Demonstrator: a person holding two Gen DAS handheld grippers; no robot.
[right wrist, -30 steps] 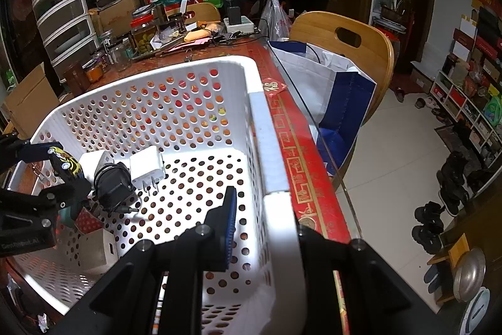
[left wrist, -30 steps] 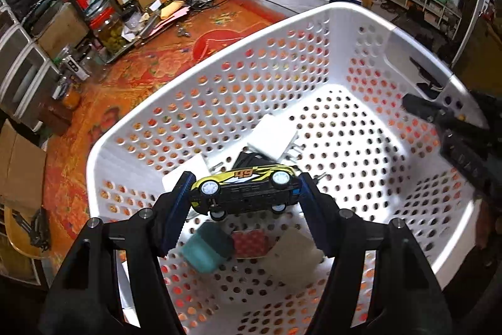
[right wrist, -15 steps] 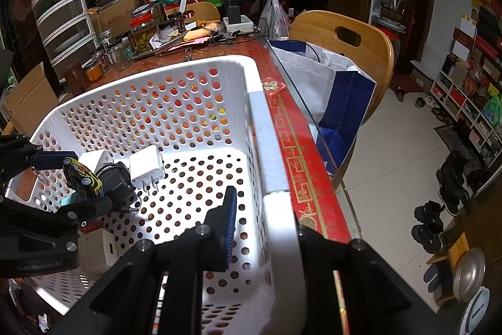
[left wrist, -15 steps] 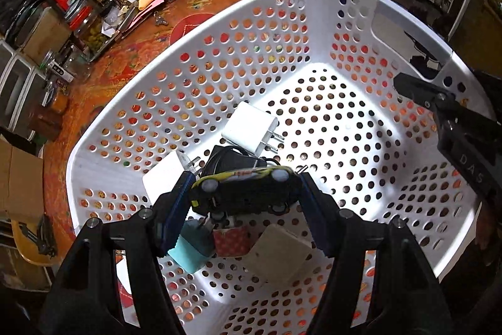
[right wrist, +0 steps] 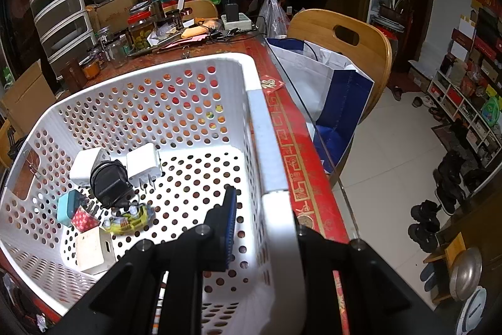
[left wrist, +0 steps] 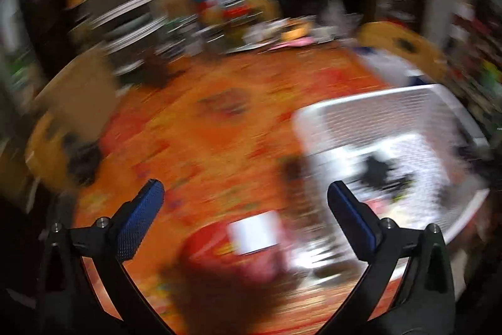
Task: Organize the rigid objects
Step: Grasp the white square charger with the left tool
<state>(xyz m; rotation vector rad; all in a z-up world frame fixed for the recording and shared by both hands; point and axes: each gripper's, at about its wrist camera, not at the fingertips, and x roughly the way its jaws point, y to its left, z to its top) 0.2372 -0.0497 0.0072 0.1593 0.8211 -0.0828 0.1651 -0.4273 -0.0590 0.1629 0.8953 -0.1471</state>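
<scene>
Car (right wrist: 130,217), yellow and black, is lying inside the white basket (right wrist: 269,146) beside two white chargers. Left gripper (left wrist: 244,203) is gaping apart, empty; right gripper (right wrist: 263,225) is clamping the basket rim.

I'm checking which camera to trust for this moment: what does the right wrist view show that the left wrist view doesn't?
Only the right wrist view is sharp: the toy car lying in the basket among chargers, and the right gripper shut on the basket's rim.

Only the left wrist view, heavily blurred, shows the left gripper open and empty over the orange table, with a white box ahead.

Both show the basket and table.
</scene>
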